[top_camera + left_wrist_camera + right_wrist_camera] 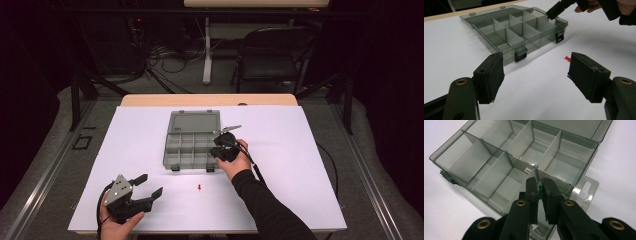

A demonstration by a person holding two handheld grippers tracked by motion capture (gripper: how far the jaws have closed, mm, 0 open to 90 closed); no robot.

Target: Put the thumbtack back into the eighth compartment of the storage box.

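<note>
Right gripper view shows a small green pin (540, 190) pinched between my right gripper's (540, 188) nearly closed jaws over the open grey organizer box (499, 157), while my left gripper (149, 186) hovers wide open, empty, near a red pushpin (199, 188).

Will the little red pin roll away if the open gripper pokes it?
Probably a bit: the red pushpin lies on its side on the smooth white table, so it would likely skid or curl around. It looks tiny and light, probably hard for the left gripper to pinch.
</note>
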